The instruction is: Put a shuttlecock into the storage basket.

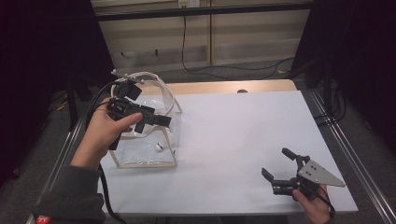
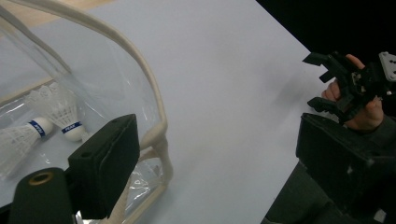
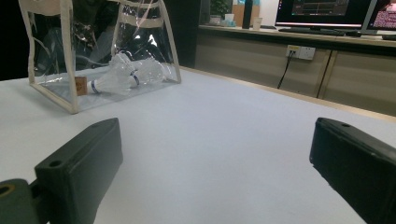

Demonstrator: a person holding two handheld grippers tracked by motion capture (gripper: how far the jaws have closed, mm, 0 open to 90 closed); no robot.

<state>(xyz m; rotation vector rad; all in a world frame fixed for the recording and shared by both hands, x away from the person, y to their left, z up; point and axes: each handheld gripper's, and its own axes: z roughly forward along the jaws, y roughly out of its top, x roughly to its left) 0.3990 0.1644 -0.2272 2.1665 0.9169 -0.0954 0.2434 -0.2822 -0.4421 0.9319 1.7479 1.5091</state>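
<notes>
Bag: a clear plastic bag (image 1: 148,140) with cream trim and cream handles stands upright near the left edge of the white table (image 1: 243,140); in the left gripper view its handle (image 2: 140,70) arches over the open top.
Bag contents: two white shuttlecocks lie on the bag's floor, side by side and touching or nearly so; the first shuttlecock (image 2: 58,112) and the second shuttlecock (image 2: 21,137) each have a blue band near the cork. In the right gripper view the pair (image 3: 123,74) shows through the bag's clear wall, and in the high view one white piece (image 1: 159,146) shows low in the bag.
Left gripper: the left gripper (image 1: 159,120) is held in the person's left hand (image 1: 105,133) over the bag's open top, pointing across it toward the table's right.
Left gripper jaws: wide apart, with nothing clamped; one jaw sits just beside the bag's handle, and whether it touches the handle cannot be told.
Right gripper: the right gripper (image 1: 276,168) rests low over the table's near right corner, in the person's right hand (image 1: 315,205), well apart from the bag and pointing toward it.
Right gripper jaws: wide apart, with bare table between them and nothing held.
</notes>
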